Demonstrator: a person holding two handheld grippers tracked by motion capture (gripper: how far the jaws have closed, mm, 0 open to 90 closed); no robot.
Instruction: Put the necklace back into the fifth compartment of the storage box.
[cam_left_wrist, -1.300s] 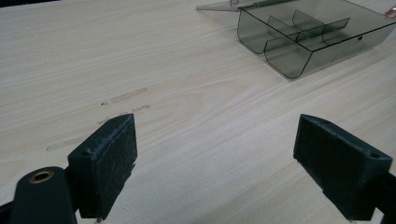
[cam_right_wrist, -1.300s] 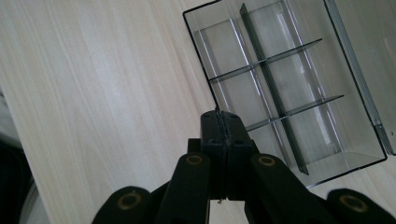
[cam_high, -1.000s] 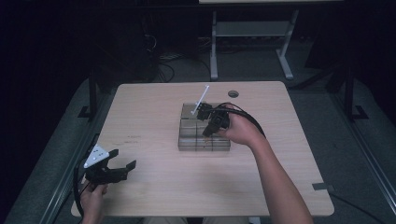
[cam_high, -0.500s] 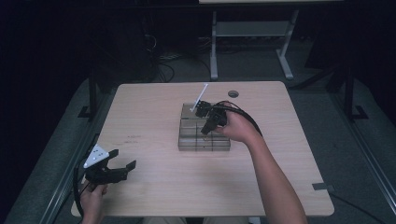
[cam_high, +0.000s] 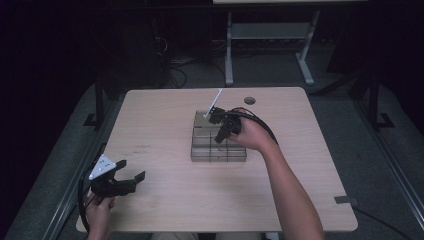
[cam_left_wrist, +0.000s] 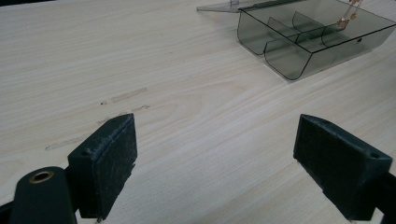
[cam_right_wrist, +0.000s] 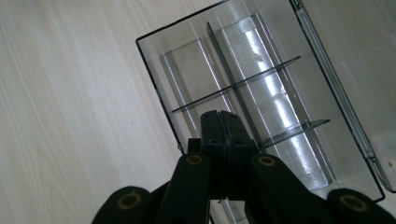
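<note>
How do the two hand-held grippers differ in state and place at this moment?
The left gripper has its fingers spread wide apart with nothing between them; the right gripper has its fingers pressed together. The left gripper sits near the edge of the light wooden table, well apart from the smoky transparent plastic compartment box; the right gripper is over that box. Both are black and hand-held.

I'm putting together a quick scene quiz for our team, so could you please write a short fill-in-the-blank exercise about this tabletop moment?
1. The right gripper has its jaws ____.
2. It hangs over a clear plastic ____ with dividers.
3. The left gripper has its jaws ____, with nothing between them.
4. Everything rests on a pale ____ table.

Missing words: shut; box; open; wooden
</note>
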